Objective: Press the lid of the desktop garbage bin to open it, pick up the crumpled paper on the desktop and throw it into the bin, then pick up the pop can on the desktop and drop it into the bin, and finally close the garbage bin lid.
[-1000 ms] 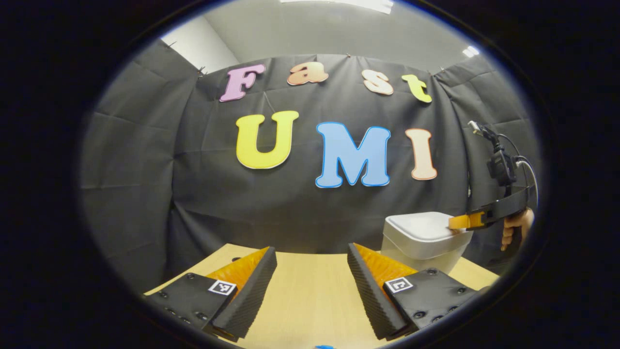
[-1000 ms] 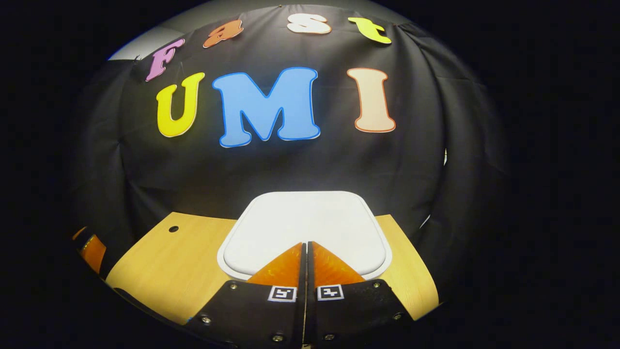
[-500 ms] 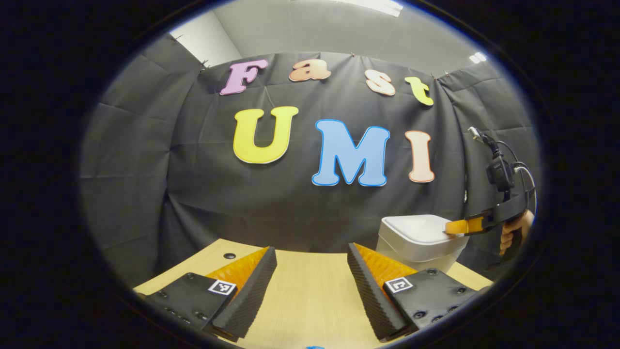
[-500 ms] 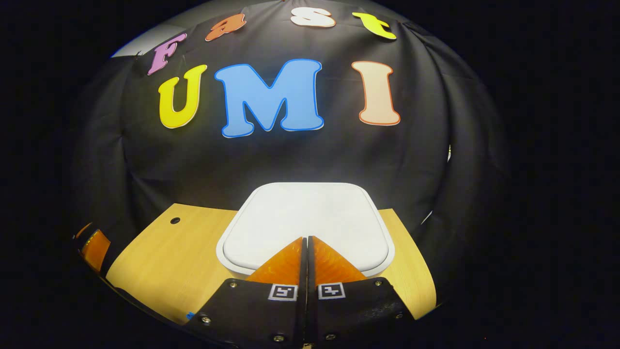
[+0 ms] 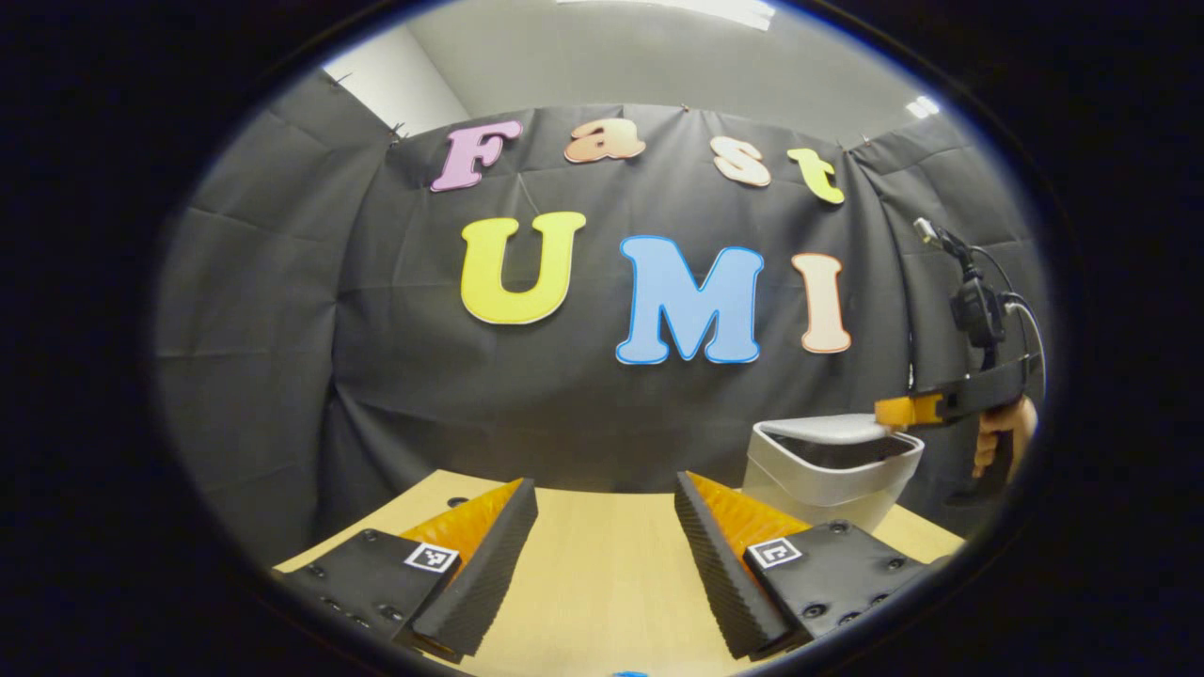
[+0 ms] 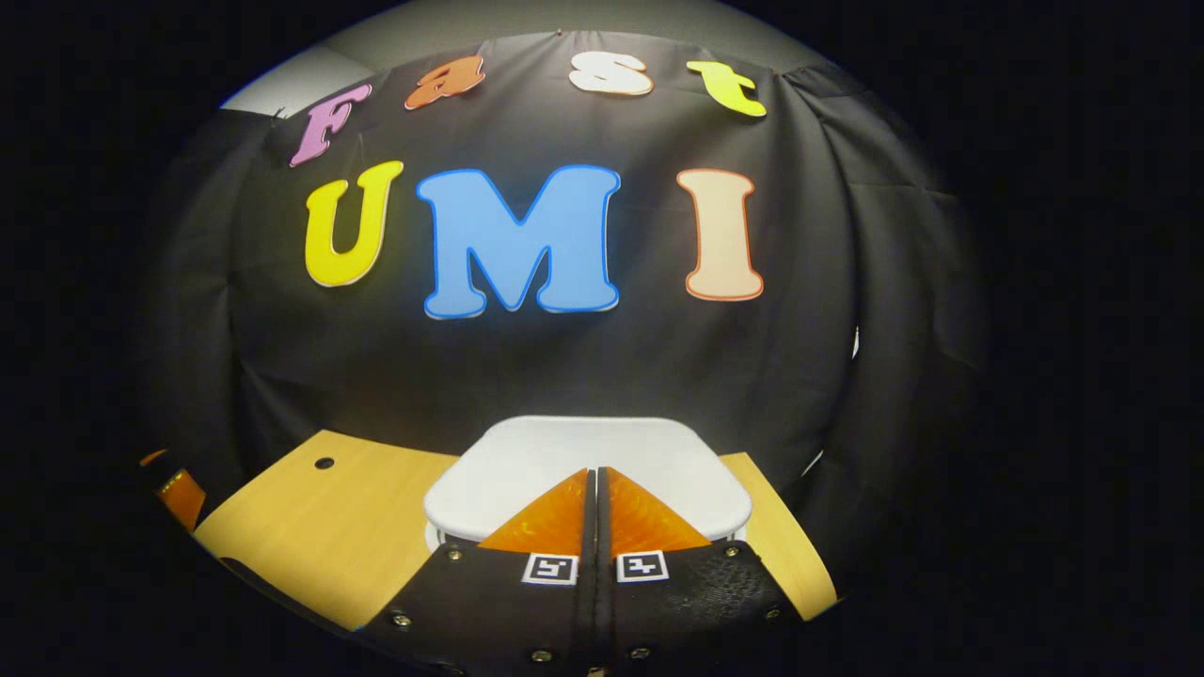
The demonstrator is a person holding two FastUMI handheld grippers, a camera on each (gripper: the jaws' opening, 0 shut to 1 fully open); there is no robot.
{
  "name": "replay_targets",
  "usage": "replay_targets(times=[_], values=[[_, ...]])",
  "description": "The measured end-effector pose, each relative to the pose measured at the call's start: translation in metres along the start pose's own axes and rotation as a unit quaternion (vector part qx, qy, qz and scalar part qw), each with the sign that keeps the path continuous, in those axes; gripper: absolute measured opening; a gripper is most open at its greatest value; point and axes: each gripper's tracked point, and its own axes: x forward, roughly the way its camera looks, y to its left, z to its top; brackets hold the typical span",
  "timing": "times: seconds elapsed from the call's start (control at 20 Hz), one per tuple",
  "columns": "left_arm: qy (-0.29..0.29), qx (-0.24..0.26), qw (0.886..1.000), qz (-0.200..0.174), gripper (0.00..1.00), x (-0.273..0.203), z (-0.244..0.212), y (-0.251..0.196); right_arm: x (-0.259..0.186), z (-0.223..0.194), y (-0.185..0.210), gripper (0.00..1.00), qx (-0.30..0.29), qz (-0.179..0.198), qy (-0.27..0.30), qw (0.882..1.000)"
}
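The garbage bin [image 5: 828, 470] stands at the far right of the surface [image 5: 602, 564]. Its lid [image 5: 828, 429] is lifted at the near edge, with a dark gap under it. My right hand-held gripper [image 6: 595, 489] has its fingers pressed together, empty, tips at the lid's near edge. I think I should lift away slowly so the lid opens fully. My left hand-held gripper [image 5: 602, 555] is wide, empty, above the surface.
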Motion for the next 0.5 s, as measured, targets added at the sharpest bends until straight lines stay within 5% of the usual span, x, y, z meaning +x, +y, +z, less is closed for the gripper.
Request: replay_targets(times=[0.5], values=[[-0.007, 0.001, 1.0, 0.023, 0.96, -0.006, 0.012, 0.019, 0.002, 0.073, -0.004, 0.01, 0.015, -0.009, -0.103, 0.995]])
